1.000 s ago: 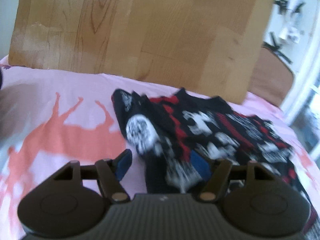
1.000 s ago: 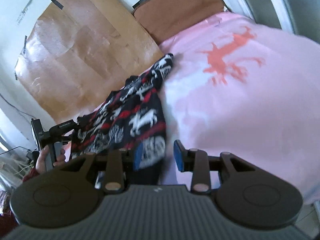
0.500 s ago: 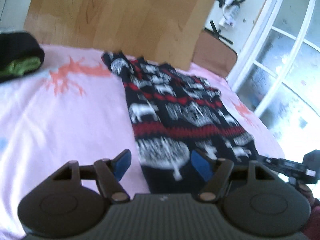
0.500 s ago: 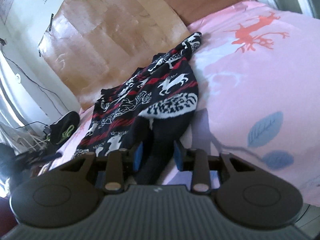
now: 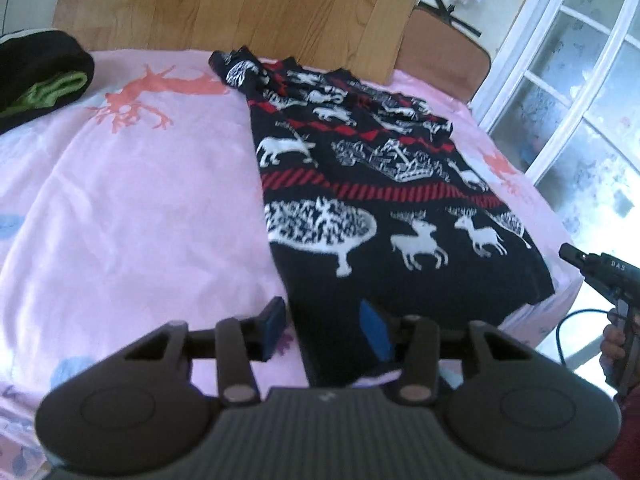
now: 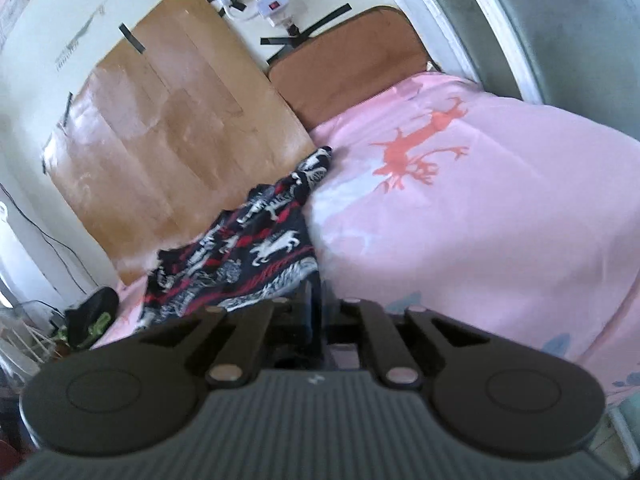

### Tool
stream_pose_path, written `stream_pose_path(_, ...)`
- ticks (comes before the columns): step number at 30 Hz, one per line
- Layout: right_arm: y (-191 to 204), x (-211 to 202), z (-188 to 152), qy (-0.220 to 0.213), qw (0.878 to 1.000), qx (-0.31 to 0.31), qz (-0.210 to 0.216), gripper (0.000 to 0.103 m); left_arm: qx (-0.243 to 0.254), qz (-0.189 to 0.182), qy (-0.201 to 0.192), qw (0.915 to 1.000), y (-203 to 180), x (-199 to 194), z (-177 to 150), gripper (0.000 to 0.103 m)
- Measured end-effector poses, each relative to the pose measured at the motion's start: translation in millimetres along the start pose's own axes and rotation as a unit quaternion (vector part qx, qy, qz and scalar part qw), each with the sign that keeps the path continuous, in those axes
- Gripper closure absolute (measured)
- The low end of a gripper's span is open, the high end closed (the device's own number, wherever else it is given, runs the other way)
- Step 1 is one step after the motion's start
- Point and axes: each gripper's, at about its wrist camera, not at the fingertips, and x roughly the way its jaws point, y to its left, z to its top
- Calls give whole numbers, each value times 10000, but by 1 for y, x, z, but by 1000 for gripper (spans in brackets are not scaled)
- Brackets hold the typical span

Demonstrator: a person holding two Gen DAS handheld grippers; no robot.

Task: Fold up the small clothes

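A black sweater with red stripes and white deer (image 5: pixel 372 184) lies spread on the pink bedsheet (image 5: pixel 140 200). My left gripper (image 5: pixel 324 330) is open, its blue pads on either side of the sweater's near hem corner. The right gripper shows at the far right of this view (image 5: pixel 600 276), beside the sweater's other hem corner. In the right wrist view the sweater (image 6: pixel 248 256) stretches away to the left, and my right gripper (image 6: pixel 320 312) is shut on its near hem edge.
A black and green bundle (image 5: pixel 44 76) lies at the bed's far left corner. A wooden board (image 5: pixel 240 4) and a brown cushion (image 5: pixel 444 48) lean against the wall behind the bed. A window (image 5: pixel 580 100) is on the right.
The sweater went from bunched to spread flat across the bed. My right gripper's fingers closed on the hem. My left gripper pulled back to the near hem corner.
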Motion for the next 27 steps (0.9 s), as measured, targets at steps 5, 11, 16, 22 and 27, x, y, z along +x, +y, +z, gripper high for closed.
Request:
stream_pose_path(5, -18, -5, -1, 205, 9991, 362, 114, 70, -84, -18, 211, 9997, -2, -7, -9, 48)
stream_pose_path(11, -11, 13, -22, 755, 9930, 466, 777, 56, 27, 56, 208, 9998, -19, 5, -7, 94)
stream_pose_path(16, 4, 26, -29, 1065, 9872, 291, 1147, 91, -369, -398, -12, 9985, -4, 0, 3, 93)
stream_pose_path(22, 12, 18, 21, 341, 9869, 384, 1529, 92, -1478, -1194, -860, 9780, 35, -11, 51, 93)
stream_pose_path(27, 31, 73, 79, 130, 9866, 229, 1612, 92, -1698, -1006, -1179, 9732, 55, 21, 114, 93)
